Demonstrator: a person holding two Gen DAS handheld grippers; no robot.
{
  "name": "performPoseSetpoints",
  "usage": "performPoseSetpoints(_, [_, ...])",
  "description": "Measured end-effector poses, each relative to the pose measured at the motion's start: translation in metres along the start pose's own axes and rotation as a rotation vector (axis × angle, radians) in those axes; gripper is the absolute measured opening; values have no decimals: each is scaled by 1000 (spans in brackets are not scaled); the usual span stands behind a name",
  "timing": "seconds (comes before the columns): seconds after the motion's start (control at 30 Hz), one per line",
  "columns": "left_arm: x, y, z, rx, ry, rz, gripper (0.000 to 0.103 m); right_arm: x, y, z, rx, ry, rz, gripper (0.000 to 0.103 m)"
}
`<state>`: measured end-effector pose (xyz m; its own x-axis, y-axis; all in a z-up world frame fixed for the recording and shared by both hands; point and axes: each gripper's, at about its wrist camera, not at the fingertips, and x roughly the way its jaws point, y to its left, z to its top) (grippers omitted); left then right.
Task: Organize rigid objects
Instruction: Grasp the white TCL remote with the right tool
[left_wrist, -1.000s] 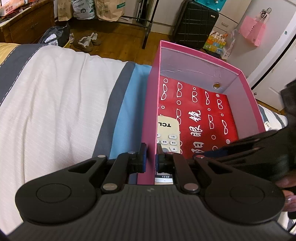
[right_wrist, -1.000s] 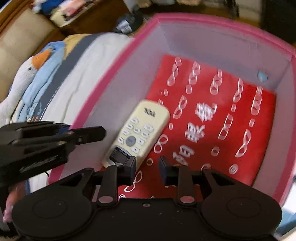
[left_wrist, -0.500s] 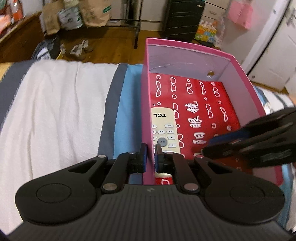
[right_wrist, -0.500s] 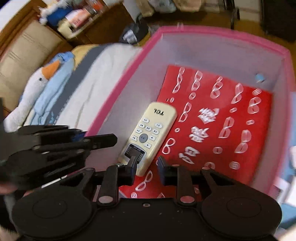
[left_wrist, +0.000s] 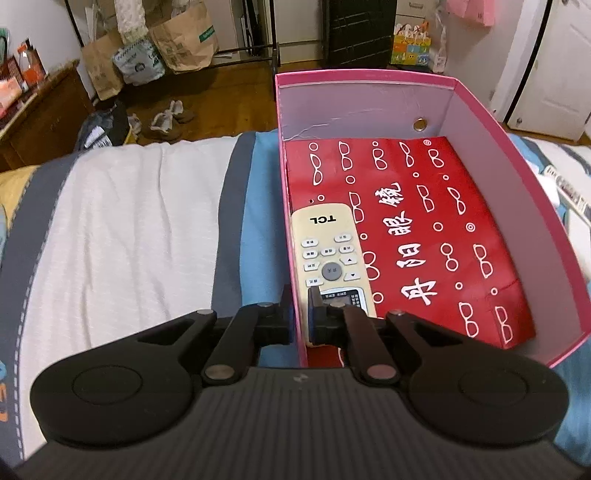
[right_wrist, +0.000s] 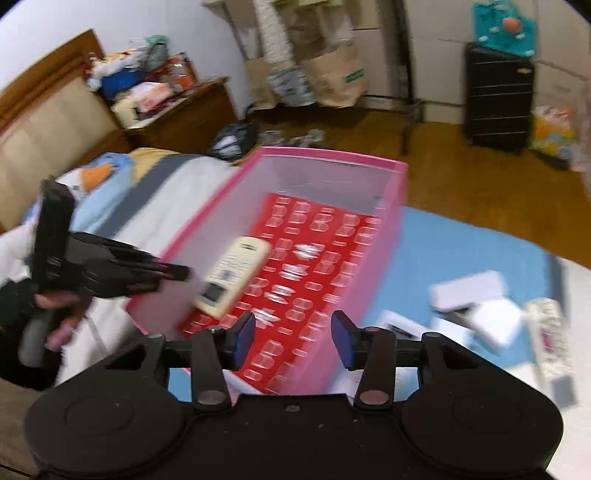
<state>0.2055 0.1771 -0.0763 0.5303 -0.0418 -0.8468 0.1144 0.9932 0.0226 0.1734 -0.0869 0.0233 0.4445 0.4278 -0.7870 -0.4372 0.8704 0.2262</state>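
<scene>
A pink box (left_wrist: 524, 155) sits on the bed, with a red printed bag (left_wrist: 424, 229) lying flat on its floor. A cream TCL remote (left_wrist: 328, 254) lies inside along the left wall. My left gripper (left_wrist: 301, 314) is shut on the box's left wall, near the front corner. In the right wrist view, the box (right_wrist: 391, 236) and the remote (right_wrist: 232, 277) show blurred, with the left gripper (right_wrist: 173, 273) at the box's left wall. My right gripper (right_wrist: 291, 338) is open and empty, above the box's near end.
The bed has a white, grey and blue striped cover (left_wrist: 129, 229). Several white boxes and a packet (right_wrist: 491, 314) lie on the blue cover right of the box. The floor beyond holds shoes (left_wrist: 170, 118), paper bags (left_wrist: 184, 40) and a black suitcase (right_wrist: 498, 99).
My right gripper has risen out of the box, drawn back to the right and opened wider. The remote stays in the box. My left gripper keeps its hold on the wall.
</scene>
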Motion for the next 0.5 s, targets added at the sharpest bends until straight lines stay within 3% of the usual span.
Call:
performPoseSetpoints(0.13, [-2, 1, 1, -1, 8, 4, 6, -9, -31, -19, 112, -2, -29, 60])
performPoseSetpoints(0.27, [-2, 4, 3, -21, 10, 19, 6, 3, -55, -45, 218, 25, -40, 60])
performPoseSetpoints(0.5, [-6, 2, 5, -22, -23, 34, 7, 30, -54, -62, 186, 52, -21, 60])
